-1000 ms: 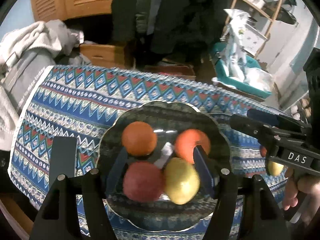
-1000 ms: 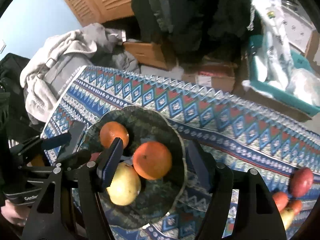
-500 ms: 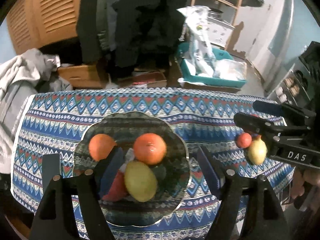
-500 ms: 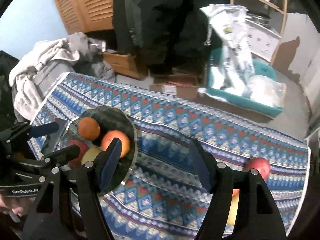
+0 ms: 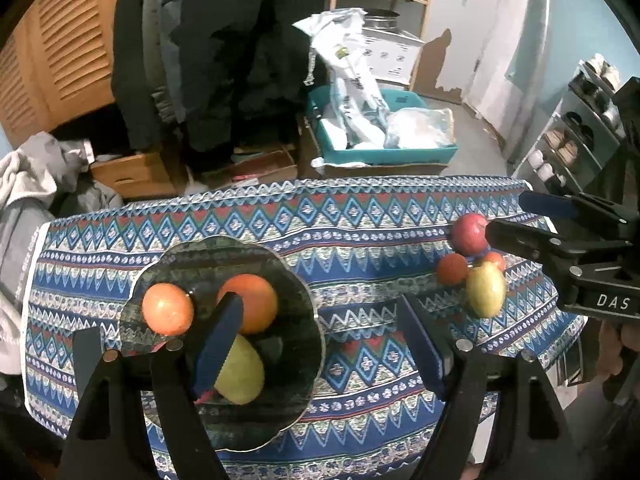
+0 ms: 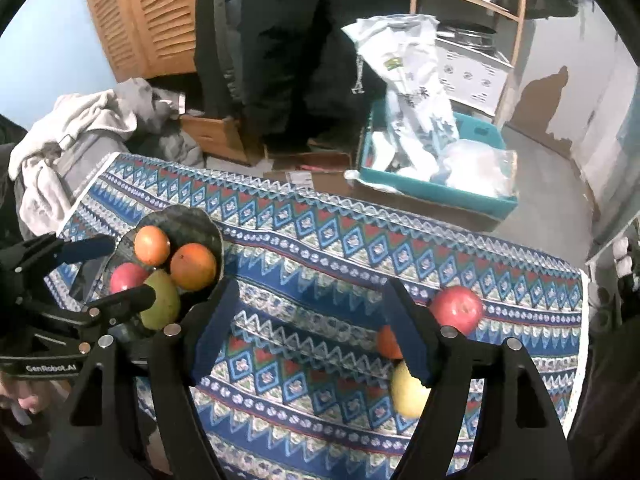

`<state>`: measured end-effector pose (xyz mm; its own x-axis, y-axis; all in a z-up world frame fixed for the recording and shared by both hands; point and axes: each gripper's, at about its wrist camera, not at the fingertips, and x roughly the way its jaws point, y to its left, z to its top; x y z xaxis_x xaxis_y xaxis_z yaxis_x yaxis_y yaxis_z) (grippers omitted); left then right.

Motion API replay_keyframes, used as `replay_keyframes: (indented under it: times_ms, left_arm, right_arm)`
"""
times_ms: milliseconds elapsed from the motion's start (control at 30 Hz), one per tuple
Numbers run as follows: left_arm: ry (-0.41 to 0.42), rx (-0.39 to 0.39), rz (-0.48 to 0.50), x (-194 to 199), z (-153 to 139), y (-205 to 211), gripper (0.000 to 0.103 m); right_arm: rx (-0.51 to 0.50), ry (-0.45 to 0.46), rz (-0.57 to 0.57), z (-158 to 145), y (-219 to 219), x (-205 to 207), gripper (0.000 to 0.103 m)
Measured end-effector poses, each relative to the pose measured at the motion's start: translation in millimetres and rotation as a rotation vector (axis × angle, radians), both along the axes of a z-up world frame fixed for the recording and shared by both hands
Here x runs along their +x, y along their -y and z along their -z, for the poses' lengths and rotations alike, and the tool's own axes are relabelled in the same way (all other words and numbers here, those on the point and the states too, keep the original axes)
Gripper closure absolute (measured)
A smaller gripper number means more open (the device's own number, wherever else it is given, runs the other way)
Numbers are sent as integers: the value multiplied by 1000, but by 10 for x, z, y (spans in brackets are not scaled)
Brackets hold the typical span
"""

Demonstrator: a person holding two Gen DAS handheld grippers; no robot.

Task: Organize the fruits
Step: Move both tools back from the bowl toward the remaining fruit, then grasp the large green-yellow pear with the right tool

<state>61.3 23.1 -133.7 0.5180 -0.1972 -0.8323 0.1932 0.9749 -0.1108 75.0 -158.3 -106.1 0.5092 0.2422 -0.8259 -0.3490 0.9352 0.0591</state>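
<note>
Left wrist view: the left gripper (image 5: 320, 344) stands wide and empty, its jaws having just been opening; a second ago it hung right over the bowl (image 5: 304, 292), which now sits down-left with two oranges (image 5: 168, 309), a pear (image 5: 244, 376) and an apple (image 6: 127, 276); the right gripper (image 6: 310, 330), likewise just opening wide and empty, has swung toward the loose fruit (image 6: 456, 308) at the cloth's (image 6: 320, 240) right end.
</note>
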Motion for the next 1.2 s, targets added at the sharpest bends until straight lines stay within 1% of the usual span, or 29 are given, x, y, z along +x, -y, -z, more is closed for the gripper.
replay_keyframes:
  times_ms: [100,200,433,633,900,1000,1200]
  left_arm:
    - [-3,5,23,16,6,119,23]
    - [-8,10,44,31,28,230,22]
    - [-18,43,96,64,151,497,22]
    - [-36,81,145,83,328,733,22]
    - [-75,118,211,107,600,1018,22]
    - [-86,125,230,127,688,1098,22]
    - [-116,147,246,186,854,1186,22]
  right_arm:
    - [-1,-2,20,22,147,-35,25]
    - [3,-23,47,108,332,-53,24]
    - [-17,-95,124,457,754,-55,24]
    - [-38,-160,150,748,973,-78,24]
    - [-36,-245,180,1125,1157,-34,24]
    - [-19,-276,189,1258,1195,-18,24]
    - [-36,-301,175,1410,1147,19,24]
